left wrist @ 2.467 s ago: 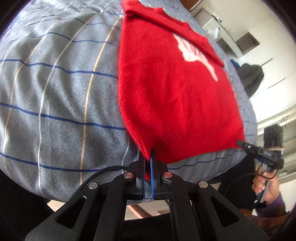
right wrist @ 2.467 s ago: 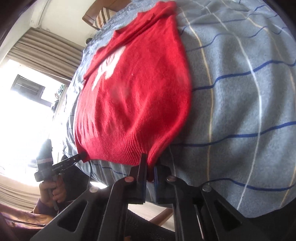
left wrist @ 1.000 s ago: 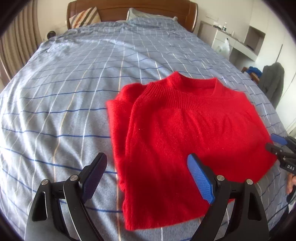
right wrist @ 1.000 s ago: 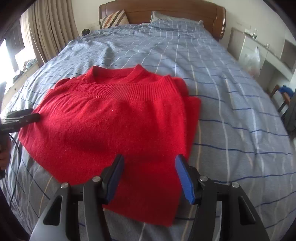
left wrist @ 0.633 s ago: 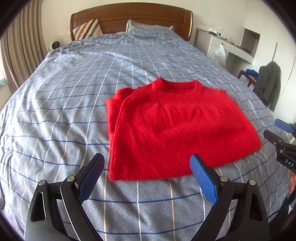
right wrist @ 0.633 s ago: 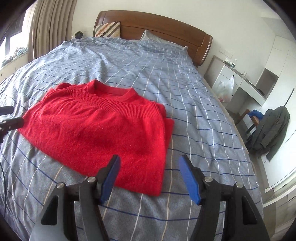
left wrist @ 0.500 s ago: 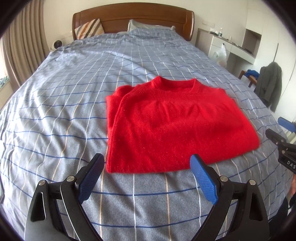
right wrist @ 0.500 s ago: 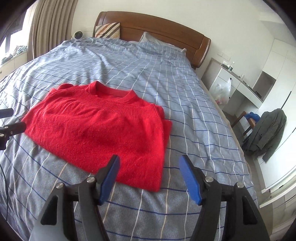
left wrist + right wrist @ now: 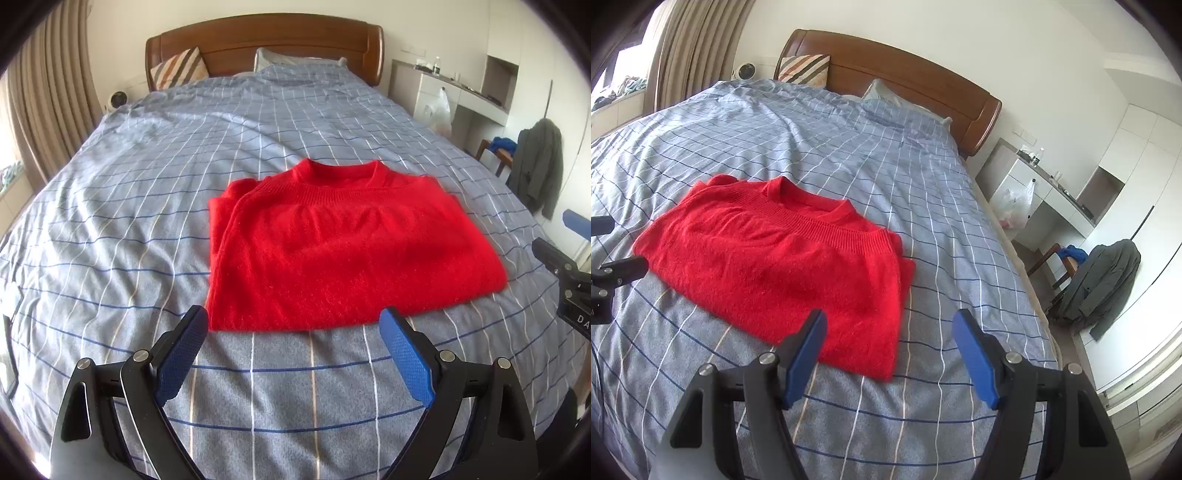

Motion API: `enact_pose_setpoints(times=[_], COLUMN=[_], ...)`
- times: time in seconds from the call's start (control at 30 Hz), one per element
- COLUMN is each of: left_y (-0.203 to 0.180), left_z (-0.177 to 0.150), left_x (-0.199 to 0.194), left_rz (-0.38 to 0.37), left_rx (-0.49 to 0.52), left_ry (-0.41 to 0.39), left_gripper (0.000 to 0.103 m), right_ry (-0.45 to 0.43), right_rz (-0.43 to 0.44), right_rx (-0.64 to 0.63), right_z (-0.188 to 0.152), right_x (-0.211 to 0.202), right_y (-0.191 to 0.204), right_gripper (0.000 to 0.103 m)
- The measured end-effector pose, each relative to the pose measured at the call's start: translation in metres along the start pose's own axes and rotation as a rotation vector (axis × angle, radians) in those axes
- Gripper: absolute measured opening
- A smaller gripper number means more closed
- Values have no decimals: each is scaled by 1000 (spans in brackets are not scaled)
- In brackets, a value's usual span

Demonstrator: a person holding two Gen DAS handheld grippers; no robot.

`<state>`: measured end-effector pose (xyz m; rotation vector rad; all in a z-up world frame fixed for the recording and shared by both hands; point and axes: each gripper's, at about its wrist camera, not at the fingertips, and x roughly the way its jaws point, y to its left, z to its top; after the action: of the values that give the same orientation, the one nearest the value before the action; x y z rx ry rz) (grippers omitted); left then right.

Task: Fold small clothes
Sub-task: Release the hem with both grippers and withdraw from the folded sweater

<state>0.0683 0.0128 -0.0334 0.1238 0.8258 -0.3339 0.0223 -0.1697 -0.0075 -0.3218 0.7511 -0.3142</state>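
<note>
A red knit sweater (image 9: 343,251) lies folded flat on the blue checked bed cover (image 9: 147,192), collar toward the headboard. It also shows in the right wrist view (image 9: 775,266). My left gripper (image 9: 293,325) is open and empty, held back above the cover just short of the sweater's near edge. My right gripper (image 9: 890,328) is open and empty, near the sweater's near right corner. The tip of the right gripper shows at the right edge of the left wrist view (image 9: 565,273), and the left gripper's tip shows at the left edge of the right wrist view (image 9: 613,273).
A wooden headboard (image 9: 258,40) with pillows (image 9: 177,72) stands at the far end. A white desk with a plastic bag (image 9: 1015,206) and a chair draped with a dark jacket (image 9: 1100,288) stand right of the bed. Curtains (image 9: 48,99) hang at the left.
Both grippers let go of the sweater's hem after carrying it over into a fold. They opened and pulled back toward the foot of the bed. The sweater now lies further from both.
</note>
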Motion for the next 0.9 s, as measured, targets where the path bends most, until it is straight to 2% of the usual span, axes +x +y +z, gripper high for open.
enact_pose_setpoints(times=[0.17,0.4,0.8,0.9], left_y=[-3,-6,-4,0], left_z=[-3,-5,-8,-12], left_x=[-3,-7,-5,0], left_rz=[25,69,93,99], left_rx=[4,16,23,24], left_ry=[-2,-12,-7,4], left_gripper=[95,95,96,96], right_ry=[-6,6,30,33], right_rz=[-6,31,72,114], right_rx=[-6,26,29,57], right_z=[0,-3,-8,-9], right_x=[-3,-1,7,15], right_y=[1,-2,5,-2], right_gripper=[71,71,71,71])
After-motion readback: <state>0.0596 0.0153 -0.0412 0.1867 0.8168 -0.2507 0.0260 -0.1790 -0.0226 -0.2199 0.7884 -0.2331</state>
